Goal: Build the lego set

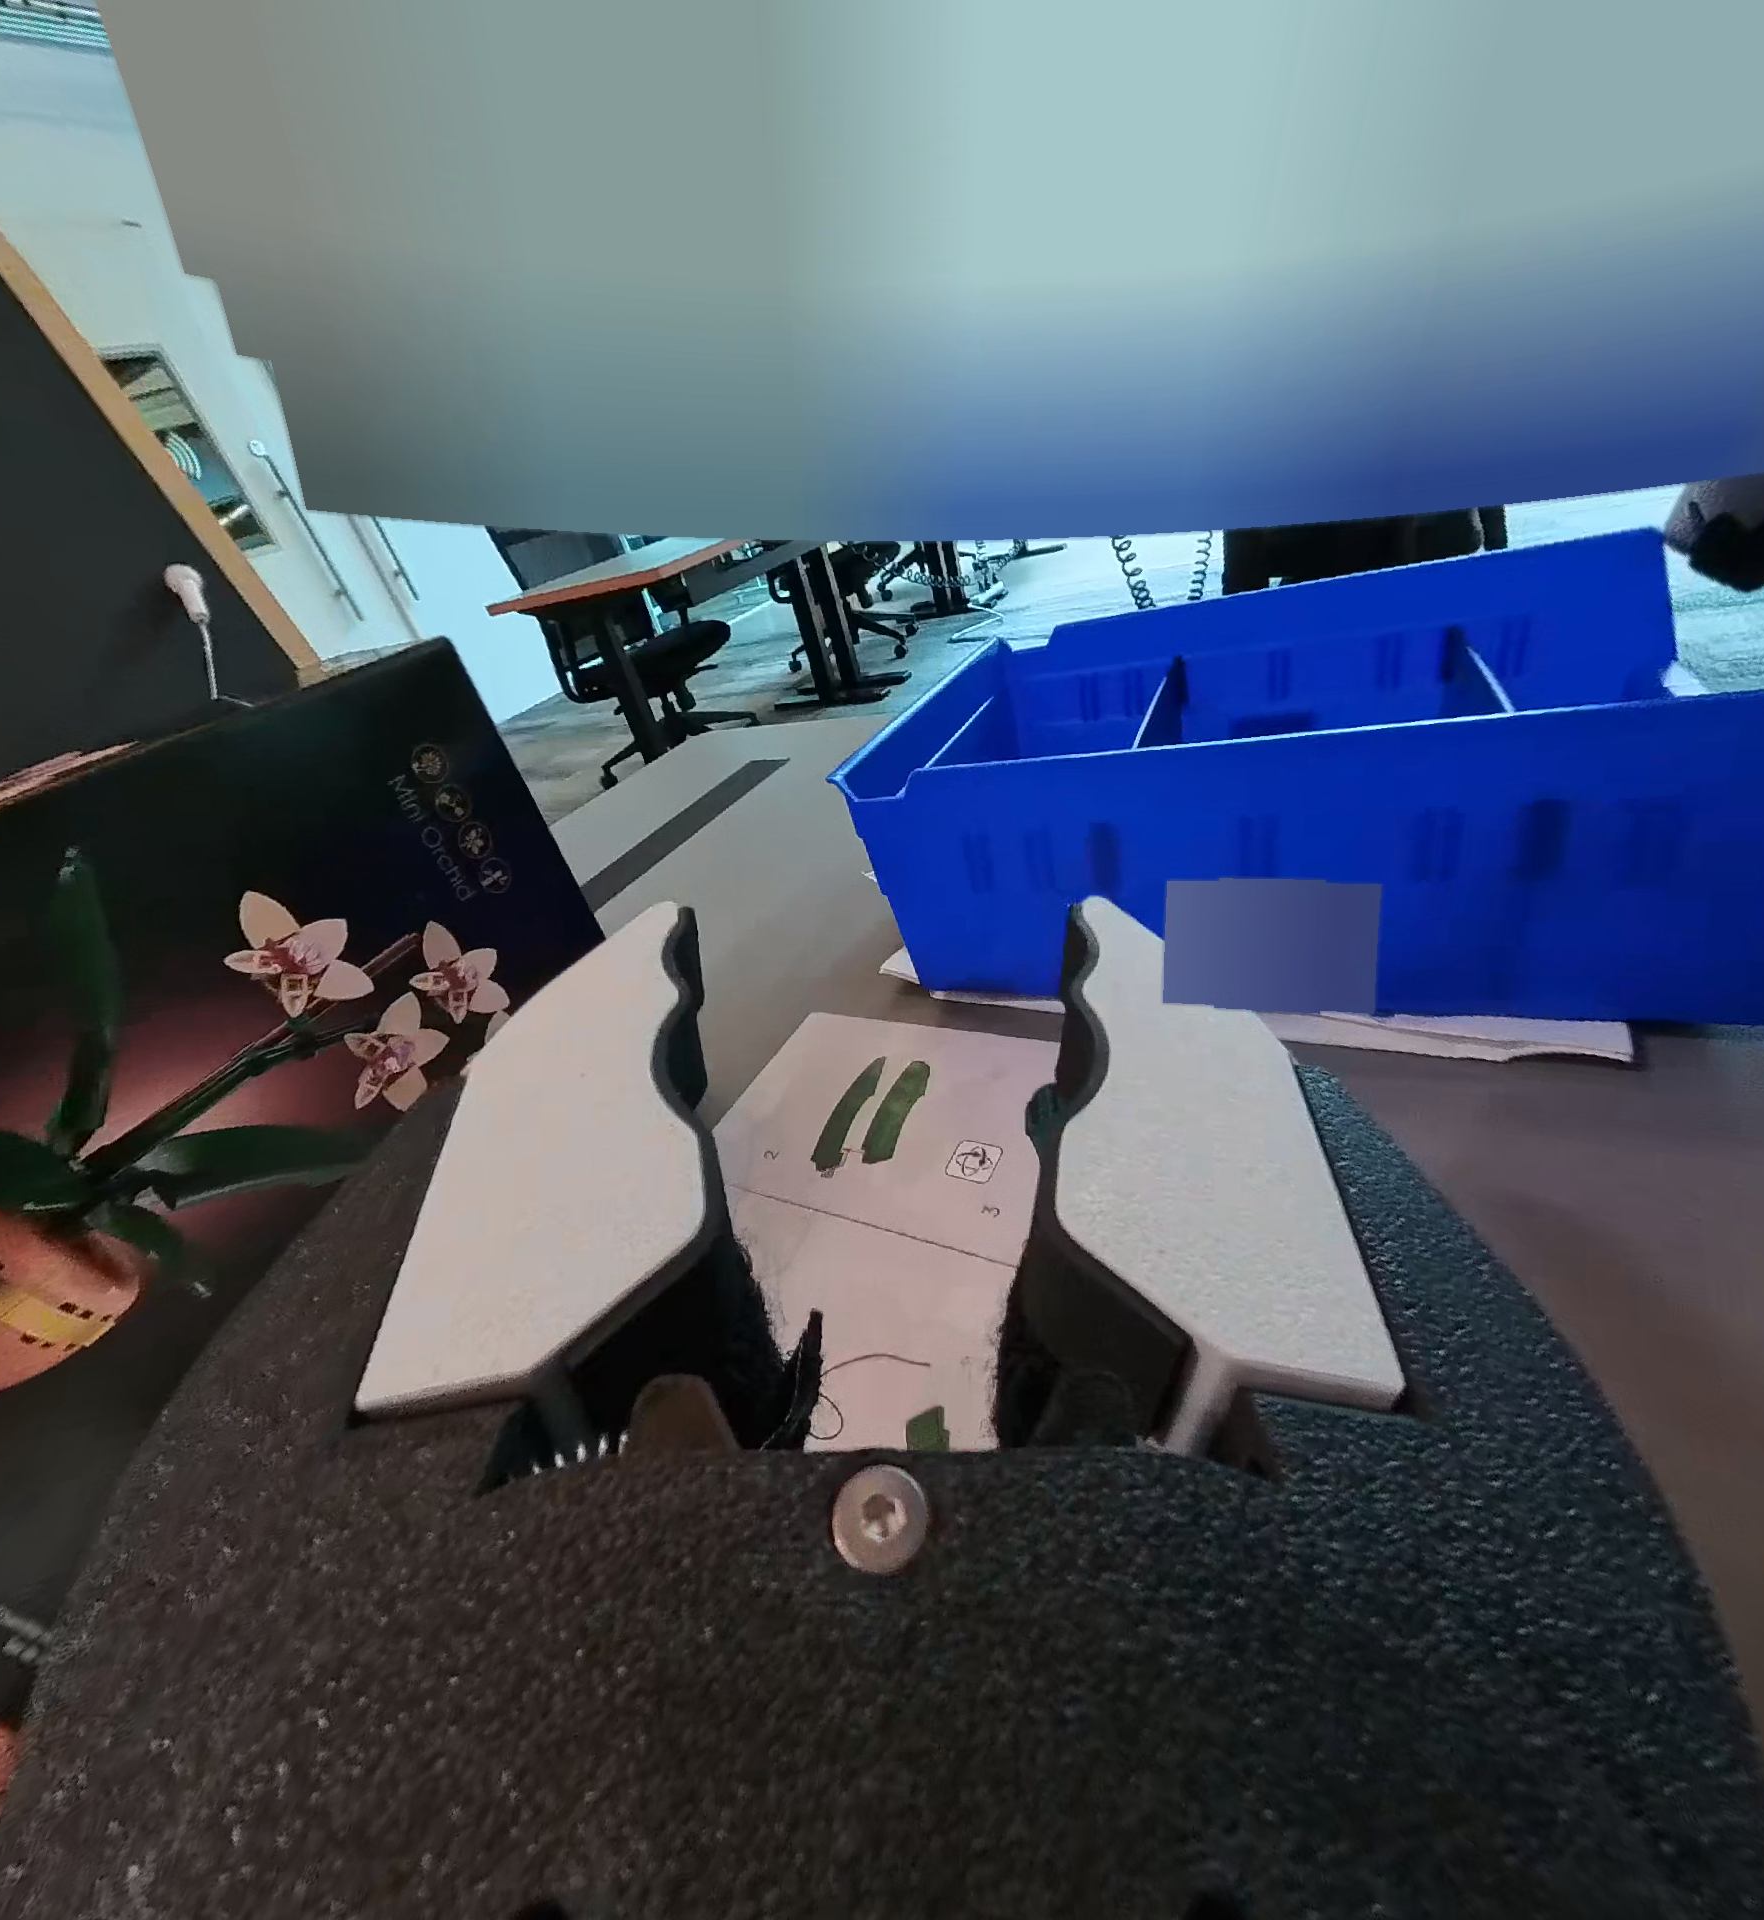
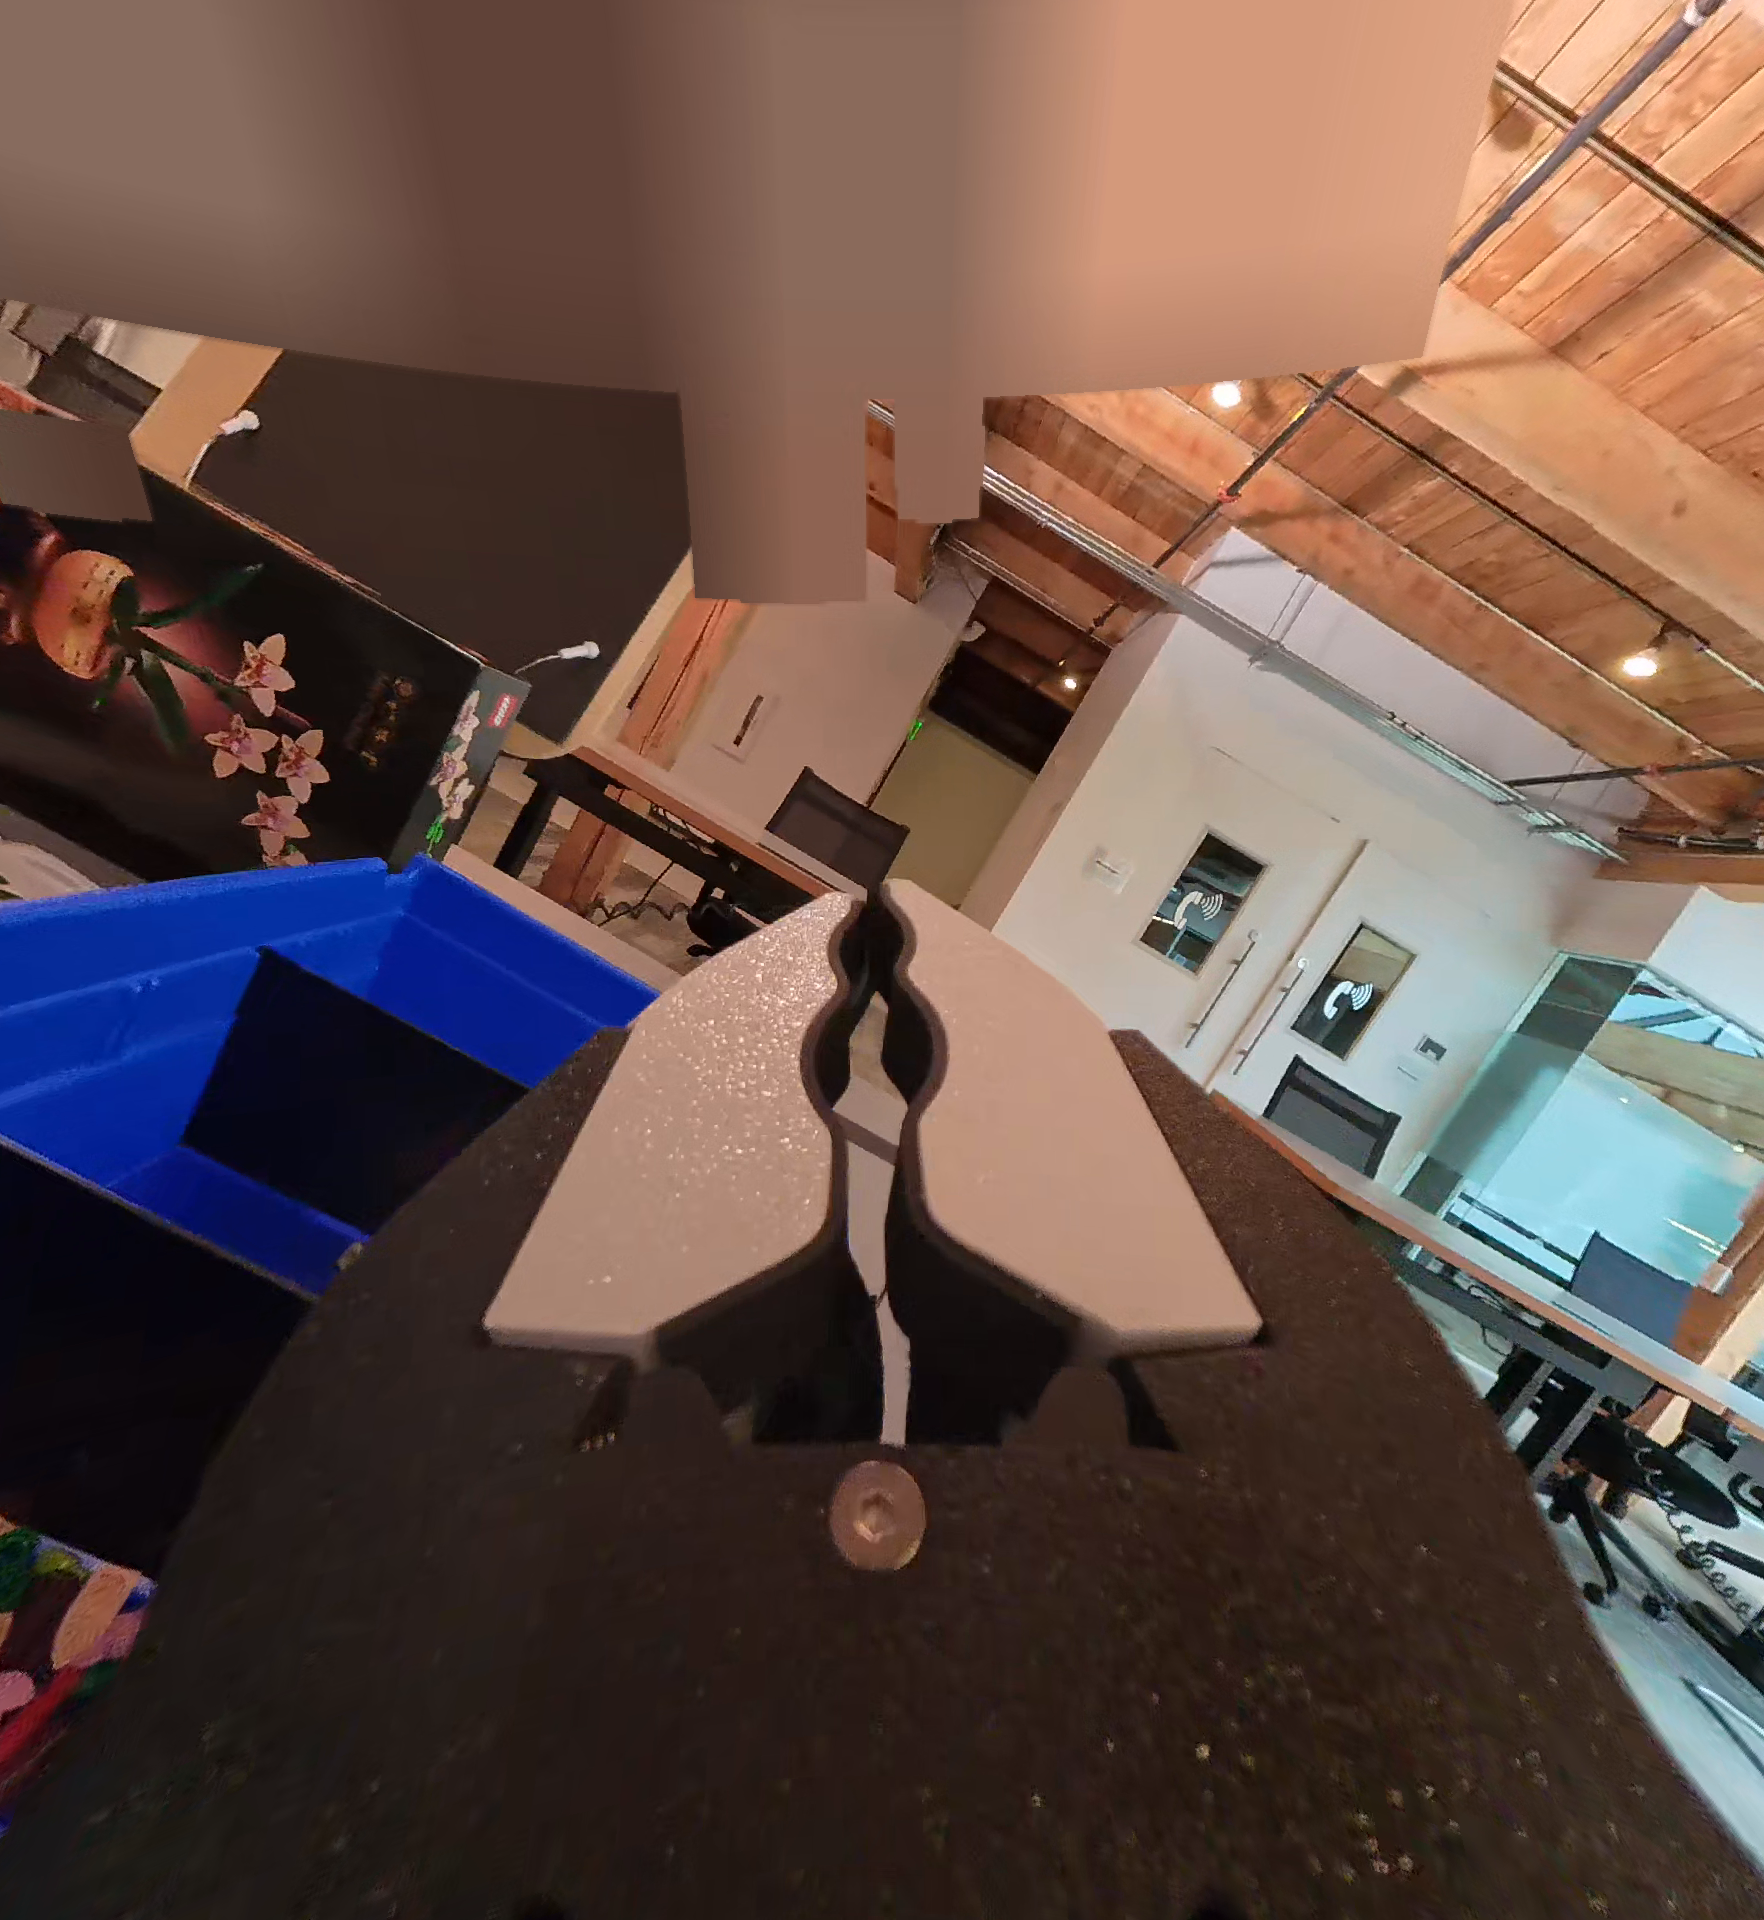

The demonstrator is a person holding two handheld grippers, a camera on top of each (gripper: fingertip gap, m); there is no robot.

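The left gripper (image 1: 878, 935) stands spread and empty, low over the instruction sheet (image 1: 888, 1143) on the grey table (image 1: 1584, 1195). Left of the sheet stands the dark lego box (image 1: 234, 935); behind it, the blue bin (image 1: 1377, 831). The right gripper (image 2: 878, 914) is pinched together, empty, tilted up toward a wooden ceiling (image 2: 1636, 312); loose lego pieces (image 2: 16, 1631) lie in the bin.

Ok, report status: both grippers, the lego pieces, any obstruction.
Left gripper open, empty, over instruction sheet. Right gripper shut, apparently empty, raised. Loose lego pieces in blue bin. No obstruction seen.
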